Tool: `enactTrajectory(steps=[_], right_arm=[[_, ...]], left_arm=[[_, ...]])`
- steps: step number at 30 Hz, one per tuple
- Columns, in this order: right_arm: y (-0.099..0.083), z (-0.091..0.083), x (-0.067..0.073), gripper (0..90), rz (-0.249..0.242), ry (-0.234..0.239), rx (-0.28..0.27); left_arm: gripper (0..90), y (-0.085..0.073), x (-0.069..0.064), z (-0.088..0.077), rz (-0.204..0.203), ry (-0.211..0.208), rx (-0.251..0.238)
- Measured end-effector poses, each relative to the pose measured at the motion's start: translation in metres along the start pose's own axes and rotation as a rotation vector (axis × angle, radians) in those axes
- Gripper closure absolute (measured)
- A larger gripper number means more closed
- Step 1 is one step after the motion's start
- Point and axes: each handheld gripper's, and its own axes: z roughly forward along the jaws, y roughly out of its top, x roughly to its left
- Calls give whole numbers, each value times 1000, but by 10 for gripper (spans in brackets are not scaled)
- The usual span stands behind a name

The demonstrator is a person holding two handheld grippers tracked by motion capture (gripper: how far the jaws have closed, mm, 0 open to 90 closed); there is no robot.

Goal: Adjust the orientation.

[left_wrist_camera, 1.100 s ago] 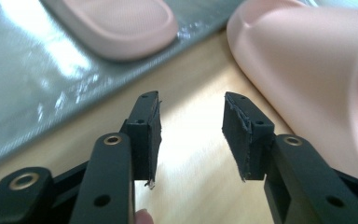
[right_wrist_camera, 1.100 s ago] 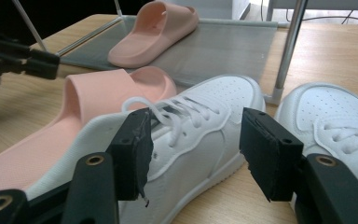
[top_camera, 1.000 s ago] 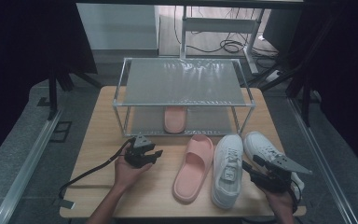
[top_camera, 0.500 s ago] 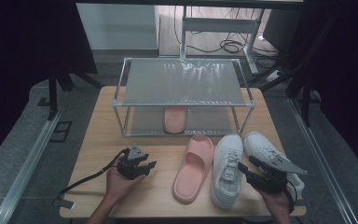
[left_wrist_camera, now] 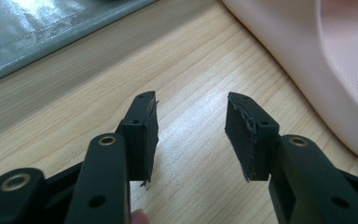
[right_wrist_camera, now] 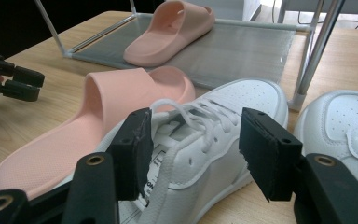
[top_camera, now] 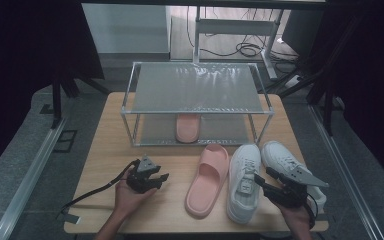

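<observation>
Hovering low at the near right of the tabletop (top_camera: 100, 150), right tool (top_camera: 266, 186) with jaws spread, nothing pinched, pads clear of the laces. Straight ahead of that tool and partly between its jaws, seen in the right gripper view: left white sneaker (right_wrist_camera: 214, 140), laced, toe pointing away. Just to that tool's right, touching its neighbour: second white sneaker (top_camera: 290, 167), lying under the tool's grey plate. Just to that tool's left, beside the laced sneaker: pink slipper (top_camera: 207, 180), sole down, toe pointing away.

Resting low at the near left, left tool (top_camera: 150, 181), held in a hand (top_camera: 130, 197), jaws wide, bare wood between the pads (left_wrist_camera: 145, 135), cable (top_camera: 92, 192) trailing off toward the near left edge. To the right of that tool and apart from it: the same pink slipper, its edge visible in the left gripper view.

Farther off, beyond both tools: wire shoe rack (top_camera: 130, 90) with two grey mesh shelves. On its lower shelf, near the middle: second pink slipper (top_camera: 187, 127), toe pointing away. Past the tabletop: floor with cables (top_camera: 245, 50).
</observation>
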Motion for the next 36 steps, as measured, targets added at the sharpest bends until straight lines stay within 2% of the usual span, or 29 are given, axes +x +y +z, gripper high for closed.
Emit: enactTrajectory(steps=[4,10,14,16,17,18,19,20,24,25,26,27,28,29,30,31,32,33,35,36], right_arm=[[0,0,1,443,-3,0,0],[1,0,2,443,-4,2,-2],[0,0,1,443,-2,1,-1],[0,1,1,443,-1,1,1],[0,1,1,443,-2,2,1],[0,1,1,443,-2,2,1],[0,1,1,443,-1,3,2],[0,1,1,444,-4,4,2],[1,1,3,461,-2,13,0],[2,0,4,492,-1,22,-4],[4,-2,8,605,-10,61,-9],[4,-2,8,605,-10,61,-9],[6,-2,11,654,-20,83,-6],[10,-1,20,754,-38,118,13],[10,-1,20,754,-38,118,13],[14,3,31,833,-50,145,35],[14,3,31,833,-50,145,35],[17,5,37,859,-61,158,47],[24,12,50,895,-72,178,62],[29,19,63,898,-79,204,73]], left_arm=[[551,0,-1,-1,-2,-8,-8],[729,1,-1,-7,0,-37,-16],[762,1,-3,-10,1,-49,-18],[773,3,-5,-12,-6,-74,-28],[772,5,-8,-12,19,-58,-18],[769,5,-8,-12,19,-58,-18],[769,7,-11,-12,42,-54,-12],[750,10,-19,-11,67,-79,-11],[711,11,-27,-8,90,-88,2],[699,11,-28,-7,88,-92,2],[667,11,-28,-7,85,-90,4],[667,11,-28,-7,84,-81,6],[650,11,-27,-7,80,-76,3],[634,11,-24,-10,68,-74,-7],[627,11,-24,-10,68,-74,-7],[618,13,-22,-12,71,-69,-10],[611,13,-22,-12,71,-69,-10],[611,13,-21,-13,71,-67,-11],[602,12,-20,-16,78,-62,-14],[599,10,-20,-17,75,-66,-17]])
